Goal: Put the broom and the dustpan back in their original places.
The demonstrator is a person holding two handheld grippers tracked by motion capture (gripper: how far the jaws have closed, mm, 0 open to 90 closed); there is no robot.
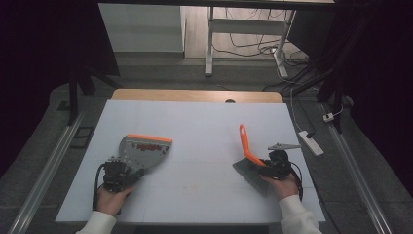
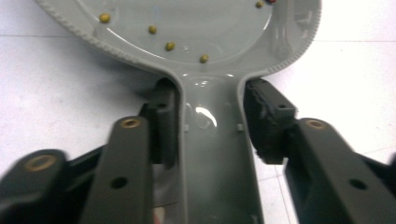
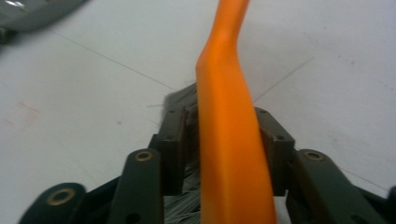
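A grey dustpan (image 1: pixel 146 148) with an orange front lip lies on the white table (image 1: pixel 204 122) at the left. Its handle (image 2: pixel 215 154) runs between the jaws of my left gripper (image 1: pixel 129 171) (image 2: pixel 210 116), whose pads stand close beside it with a thin gap on the right side. Several small yellowish beads (image 2: pixel 170 46) lie in the pan. On the right, a brush with an orange handle (image 1: pixel 245 141) (image 3: pixel 229 140) rests on its grey bristles (image 1: pixel 249 173) (image 3: pixel 180 98). My right gripper (image 1: pixel 264 165) (image 3: pixel 226 140) straddles that handle, pads slightly off it.
The table's wooden back edge (image 1: pixel 195 95) lies beyond the white board. A white power strip (image 1: pixel 310 142) sits on the floor just off the right edge. Desk legs and cables (image 1: pixel 243 46) stand farther back. The dustpan's corner (image 3: pixel 32 11) reaches into the right gripper view.
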